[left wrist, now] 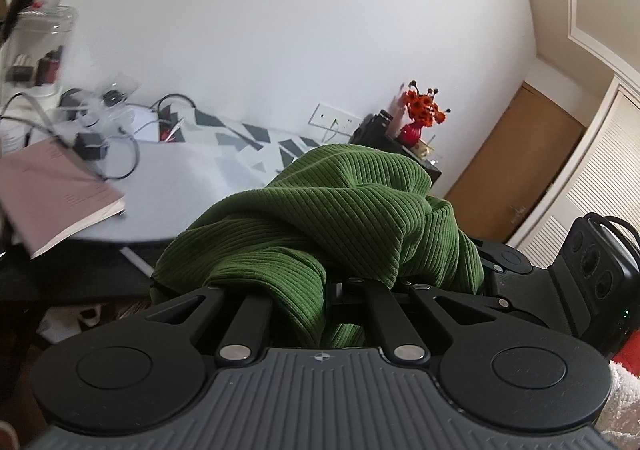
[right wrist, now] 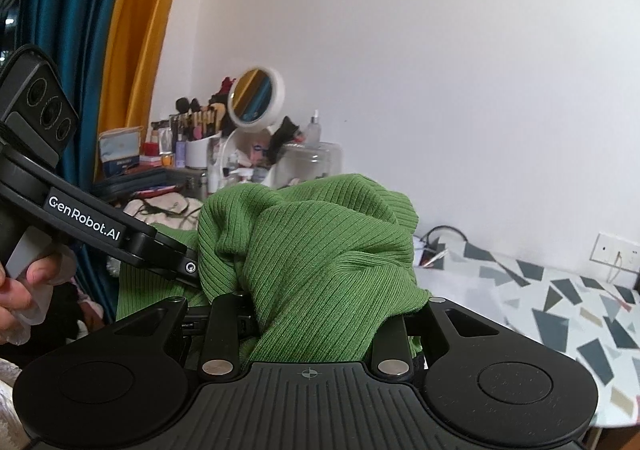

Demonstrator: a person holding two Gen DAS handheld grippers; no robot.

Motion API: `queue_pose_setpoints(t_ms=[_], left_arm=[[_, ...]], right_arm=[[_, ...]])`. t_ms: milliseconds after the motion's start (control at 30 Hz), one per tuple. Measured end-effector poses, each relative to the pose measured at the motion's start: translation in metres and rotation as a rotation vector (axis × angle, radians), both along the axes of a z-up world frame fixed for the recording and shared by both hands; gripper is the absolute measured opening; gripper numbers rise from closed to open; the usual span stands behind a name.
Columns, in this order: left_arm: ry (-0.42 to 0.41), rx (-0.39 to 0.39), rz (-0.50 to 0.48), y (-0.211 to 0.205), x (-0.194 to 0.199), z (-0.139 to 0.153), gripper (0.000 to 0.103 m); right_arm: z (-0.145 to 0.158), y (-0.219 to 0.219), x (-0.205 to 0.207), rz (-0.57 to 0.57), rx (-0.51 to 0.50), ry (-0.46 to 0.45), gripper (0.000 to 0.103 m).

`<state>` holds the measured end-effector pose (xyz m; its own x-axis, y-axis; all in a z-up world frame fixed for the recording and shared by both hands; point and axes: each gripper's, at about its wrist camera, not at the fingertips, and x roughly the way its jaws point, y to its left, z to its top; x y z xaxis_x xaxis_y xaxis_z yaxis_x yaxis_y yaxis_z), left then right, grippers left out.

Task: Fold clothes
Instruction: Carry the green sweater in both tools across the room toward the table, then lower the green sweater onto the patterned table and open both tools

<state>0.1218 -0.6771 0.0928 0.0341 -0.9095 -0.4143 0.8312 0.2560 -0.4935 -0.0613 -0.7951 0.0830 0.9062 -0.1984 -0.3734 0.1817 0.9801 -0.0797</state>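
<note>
The left gripper (left wrist: 320, 282) is shut tight on the green sweater (left wrist: 320, 209), and the right gripper (right wrist: 316, 302) pinches it too. Only the left view shows red flowers (left wrist: 424, 109), upper right; only the right view shows a round mirror (right wrist: 256, 97), upper left.

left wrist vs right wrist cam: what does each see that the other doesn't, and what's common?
Left wrist only: pink booklet, tangled black cables, red vase of orange flowers, brown door, louvred white doors.

Right wrist only: blue and yellow curtains, round mirror, makeup brushes, the hand holding the left claw's handle.

Both: green ribbed garment bunched over each claw's fingers, hiding the tips; patterned tablecloth; white wall; wall socket.
</note>
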Motion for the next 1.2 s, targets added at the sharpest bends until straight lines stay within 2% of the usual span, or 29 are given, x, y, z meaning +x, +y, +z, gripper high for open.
queue_pose_setpoints(t_ms=[233, 433, 533, 800, 933, 1033, 1200], left_arm=[[0.016, -0.027, -0.006, -0.093, -0.015, -0.005, 0.004], [0.089, -0.041, -0.062, -0.165, -0.012, -0.022, 0.004], [0.087, -0.054, -0.090, -0.200, -0.007, -0.025, 0.004], [0.121, -0.082, -0.129, -0.319, 0.029, -0.039, 0.004], [0.134, -0.067, -0.161, -0.380, 0.051, -0.040, 0.004], [0.136, -0.055, -0.187, -0.421, 0.060, -0.043, 0.004], [0.164, -0.029, -0.146, -0.478, 0.061, -0.052, 0.005]], right_arm=[[0.001, -0.104, -0.021, -0.012, -0.026, 0.006, 0.026], [-0.009, -0.170, -0.032, -0.078, -0.062, 0.051, 0.026], [-0.011, -0.203, -0.037, -0.096, -0.077, 0.049, 0.026], [-0.021, -0.325, -0.009, -0.139, -0.107, 0.067, 0.026], [-0.025, -0.391, 0.015, -0.173, -0.075, 0.078, 0.026], [-0.031, -0.444, 0.018, -0.189, -0.046, 0.076, 0.026], [-0.045, -0.526, 0.010, -0.228, 0.057, 0.057, 0.027]])
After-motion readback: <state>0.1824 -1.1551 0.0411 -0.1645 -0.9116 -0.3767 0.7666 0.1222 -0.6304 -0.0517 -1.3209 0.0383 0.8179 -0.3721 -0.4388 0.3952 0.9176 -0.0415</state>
